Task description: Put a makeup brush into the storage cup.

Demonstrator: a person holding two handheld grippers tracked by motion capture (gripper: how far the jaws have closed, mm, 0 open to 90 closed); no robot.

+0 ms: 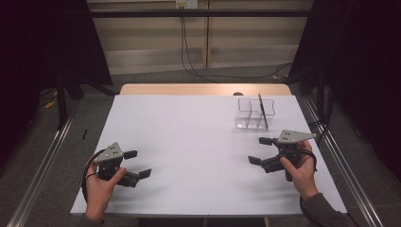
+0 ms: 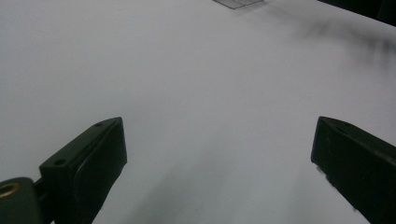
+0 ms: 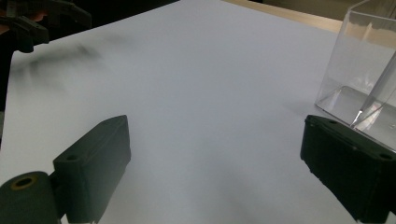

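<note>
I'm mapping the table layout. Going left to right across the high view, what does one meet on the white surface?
Left tool, held open above the table → right tool, also open → clear divided organizer with a pencil standing in it.

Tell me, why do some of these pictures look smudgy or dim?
High view: the room is dim at the sides, and the white table is evenly lit and sharp. Left gripper view: soft grey shadows lie on the table, with a dark streaky blur at the top right. Right gripper view: the clear box catches pale reflections, and the left hand-held gripper far off looks smeared.
</note>
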